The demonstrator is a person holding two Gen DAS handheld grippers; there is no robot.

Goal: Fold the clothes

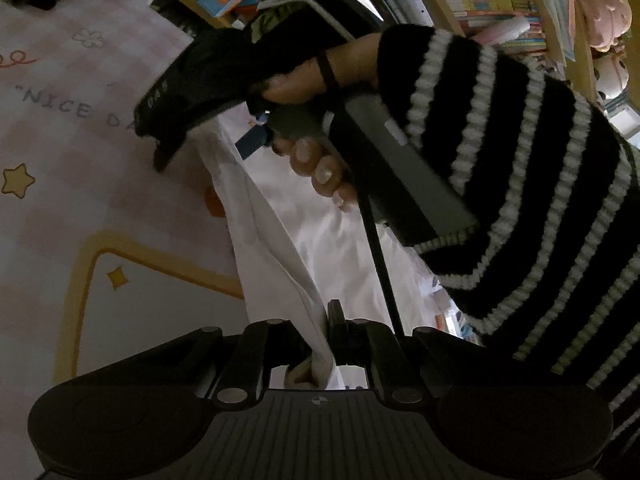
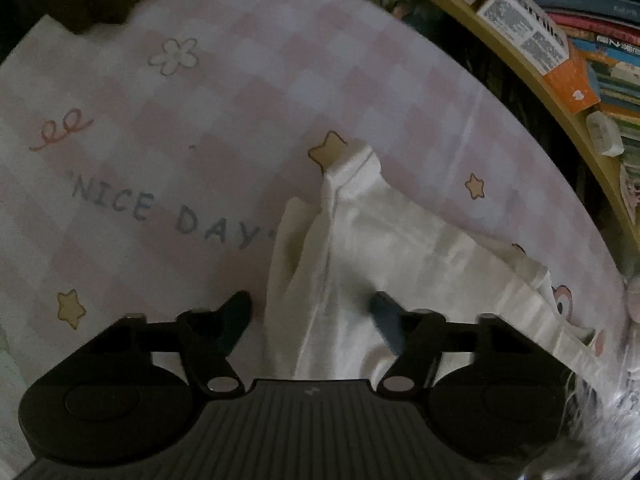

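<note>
Left wrist view: the left hand-held gripper [image 1: 326, 344] has its 2 fingers pressed together on a fold of the white garment [image 1: 276, 248], which rises from the pinch as a taut strip toward the other tool. The rest of the garment lies on the pink checked surface [image 1: 80, 152], printed with stars and the words "NICE DAY". Ahead, a hand [image 1: 316, 120] in a black sleeve [image 1: 520, 184] with white stripes grips the handle of the right hand-held gripper, whose black tip sits at the strip's upper end. Whether that tip touches the cloth cannot be told here. Shelves of books [image 1: 496, 12] stand behind.

Right wrist view: the right hand-held gripper [image 2: 312, 312] is spread wide, 1 finger on each side of a raised ridge of garment [image 2: 360, 248], not pinching it. The cloth is bunched, with a hemmed corner pointing away near a yellow star [image 2: 328, 148]. The bookshelf [image 2: 560, 52] curves along the upper right.
</note>
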